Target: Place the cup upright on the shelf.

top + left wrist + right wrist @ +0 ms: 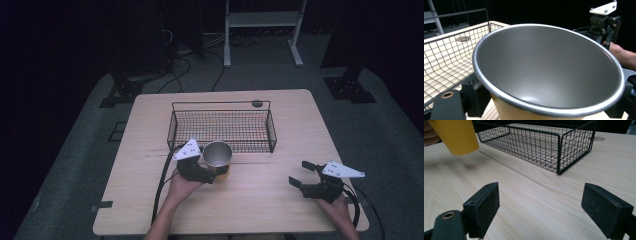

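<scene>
Yellow, unlabelled cup sits clamped in the left gripper, lifted beside the wire basket; the right gripper gapes.

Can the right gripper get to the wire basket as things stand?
Probably yes. The right gripper sits open over bare table, with nothing between its jaws and the wire basket. The cup, held in the left gripper, is off to the side.

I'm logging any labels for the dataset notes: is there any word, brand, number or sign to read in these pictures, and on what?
None can be read.
The cup, yellow outside and grey inside, bears no print.
The wire basket and the table carry no label.
</scene>
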Motion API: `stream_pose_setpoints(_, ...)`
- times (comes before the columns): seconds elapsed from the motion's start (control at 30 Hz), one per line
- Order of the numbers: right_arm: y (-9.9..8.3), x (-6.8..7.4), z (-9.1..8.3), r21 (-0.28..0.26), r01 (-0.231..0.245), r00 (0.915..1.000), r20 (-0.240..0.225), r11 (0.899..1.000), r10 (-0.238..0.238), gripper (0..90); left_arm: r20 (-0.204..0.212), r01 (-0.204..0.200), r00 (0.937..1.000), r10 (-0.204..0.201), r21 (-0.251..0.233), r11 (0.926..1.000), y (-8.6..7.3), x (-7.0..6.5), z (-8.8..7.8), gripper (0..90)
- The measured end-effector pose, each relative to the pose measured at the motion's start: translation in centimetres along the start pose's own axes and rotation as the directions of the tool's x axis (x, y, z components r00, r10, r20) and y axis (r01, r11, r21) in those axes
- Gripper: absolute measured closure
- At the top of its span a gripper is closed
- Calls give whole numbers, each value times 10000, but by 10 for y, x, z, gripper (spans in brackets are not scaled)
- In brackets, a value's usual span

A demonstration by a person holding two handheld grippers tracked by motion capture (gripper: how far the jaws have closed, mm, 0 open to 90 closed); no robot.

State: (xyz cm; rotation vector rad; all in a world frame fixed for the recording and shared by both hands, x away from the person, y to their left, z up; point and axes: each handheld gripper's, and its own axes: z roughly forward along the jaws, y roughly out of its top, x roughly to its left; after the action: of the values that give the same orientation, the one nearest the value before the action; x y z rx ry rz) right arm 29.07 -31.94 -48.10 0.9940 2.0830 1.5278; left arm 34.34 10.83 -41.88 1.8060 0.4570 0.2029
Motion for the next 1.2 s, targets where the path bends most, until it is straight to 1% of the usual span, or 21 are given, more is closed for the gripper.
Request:
stream_pose_setpoints(0.13, 0, -1, 0, -14, -53, 10000, -14, 10000, 53, 140, 100, 83, 9999, -82, -36, 10000, 8, 8, 2, 136)
stream_pose_setpoints(0.3, 0, 0, 0, 17, 24, 10000, -12, 10000, -24, 140, 194, 208, 9996, -202, -277, 9994, 18, 18, 2, 136)
stream_pose_setpoints(0.47, 0, 0, 0, 8, -28, 10000, -16, 10000, 28, 140, 253, 337, 9991, -327, -398, 9986, 30, 29, 2, 136)
stream_pose_setpoints(0.53, 0, 0, 0, 7, 18, 10000, -19, 10000, -18, 140, 226, 311, 9993, -302, -430, 9986, 35, 33, 2, 136)
stream_pose_setpoints(0.7, 0, 0, 0, -5, -31, 10000, -16, 10000, 31, 140, 219, 365, 9991, -356, -384, 9986, 47, 43, 5, 137)
stream_pose_setpoints(0.9, 0, 0, 0, 0, 38, 10000, -22, 10000, -38, 140, 202, 252, 9995, -246, -304, 9992, 61, 53, 12, 137)
stream_pose_setpoints(0.93, 0, 0, 0, 8, 26, 10000, -21, 10000, -26, 140, 206, 290, 9994, -285, -283, 9992, 63, 55, 13, 136)
stream_pose_setpoints(1.0, 0, 0, 0, 7, -12, 10000, -21, 10000, 12, 140, 198, 244, 9995, -240, -217, 9995, 68, 59, 16, 137)
stream_pose_setpoints(1.13, 0, 0, 0, 4, 2, 10000, -30, 10000, -2, 140, 271, 372, 9990, -363, -345, 9987, 75, 67, 21, 137)
stream_pose_setpoints(1.2, 0, 0, 0, 10, 24, 10000, -35, 10000, -24, 140, 286, 429, 9987, -420, -332, 9985, 79, 71, 24, 136)
